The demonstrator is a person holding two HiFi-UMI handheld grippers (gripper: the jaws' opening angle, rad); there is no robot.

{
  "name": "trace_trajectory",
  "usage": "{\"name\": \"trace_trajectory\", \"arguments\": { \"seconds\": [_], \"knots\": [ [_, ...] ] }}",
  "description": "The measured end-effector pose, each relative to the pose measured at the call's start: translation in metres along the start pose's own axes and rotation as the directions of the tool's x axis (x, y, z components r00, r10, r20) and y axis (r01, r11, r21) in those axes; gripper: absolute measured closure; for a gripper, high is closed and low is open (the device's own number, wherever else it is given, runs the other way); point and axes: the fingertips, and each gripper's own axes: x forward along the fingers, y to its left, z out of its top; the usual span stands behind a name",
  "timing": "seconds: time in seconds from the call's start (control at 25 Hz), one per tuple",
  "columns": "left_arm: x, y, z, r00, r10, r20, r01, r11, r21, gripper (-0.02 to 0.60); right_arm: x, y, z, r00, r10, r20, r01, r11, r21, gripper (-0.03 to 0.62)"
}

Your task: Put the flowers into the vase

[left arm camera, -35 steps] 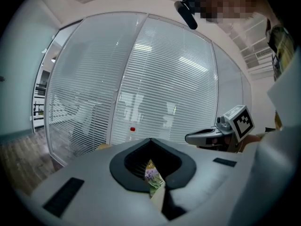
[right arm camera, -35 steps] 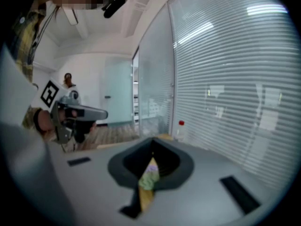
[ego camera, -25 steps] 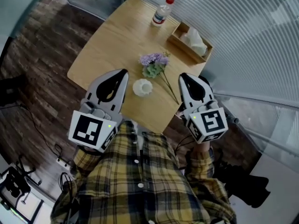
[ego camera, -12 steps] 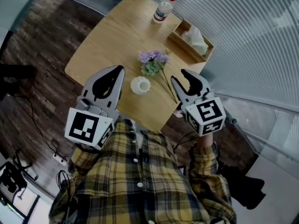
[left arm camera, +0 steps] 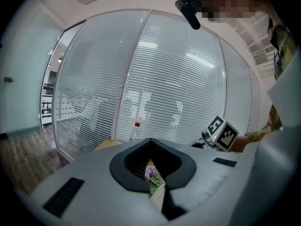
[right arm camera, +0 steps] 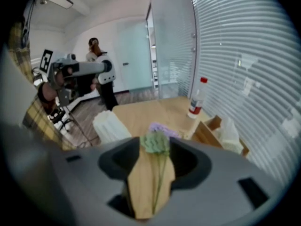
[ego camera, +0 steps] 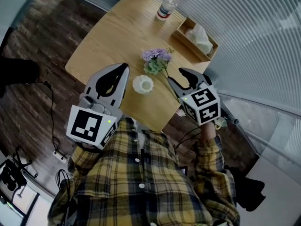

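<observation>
A bunch of purple flowers with green leaves (ego camera: pixel 156 62) lies on the wooden table (ego camera: pixel 113 36), its stems running toward the near right edge. A white ribbed vase (ego camera: pixel 143 84) stands upright just left of the stems. My right gripper (ego camera: pixel 178 78) hovers over the stem end, tilted down, and its jaws are opening with nothing pressed between them. In the right gripper view the flowers (right arm camera: pixel 157 142) and stems line up beyond the gap of the right gripper (right arm camera: pixel 154 144), with the vase (right arm camera: pixel 110 126) to the left. My left gripper (ego camera: pixel 123 68) is shut and empty, left of the vase.
A plastic bottle with a red cap (ego camera: pixel 168 6) stands at the table's far edge. A wooden tissue box (ego camera: pixel 195 34) sits at the far right corner by the blinds. A person (right arm camera: pixel 96 48) stands in the background. Dark wood floor surrounds the table.
My right gripper has dropped toward the flower stems, tipped further down, and its jaws have gone from shut to open. The left gripper has hardly moved.
</observation>
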Motion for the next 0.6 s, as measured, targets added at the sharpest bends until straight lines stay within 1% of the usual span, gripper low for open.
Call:
{"name": "trace_trajectory", "arguments": {
  "seconds": [0.16,0.36,0.48,0.6],
  "knots": [
    [0.002,0.003,-0.008,1.0,0.006,-0.016,-0.006,1.0,-0.008,0.574,0.028,-0.007,-0.018,0.996,0.043,-0.075,-0.043,0.999,0.011,0.41],
    [-0.003,0.01,-0.014,0.999,0.031,-0.021,-0.032,0.999,-0.023,0.574,0.063,-0.013,-0.045,0.977,0.105,-0.187,-0.101,0.994,0.032,0.405],
    [-0.01,0.016,-0.02,0.998,0.051,-0.028,-0.052,0.998,-0.041,0.574,0.082,-0.016,-0.062,0.961,0.12,-0.248,-0.11,0.992,0.055,0.402],
    [-0.018,0.022,-0.026,0.997,0.067,-0.038,-0.07,0.996,-0.06,0.574,0.095,-0.017,-0.075,0.949,0.133,-0.285,-0.112,0.99,0.089,0.402]
  ]
}}
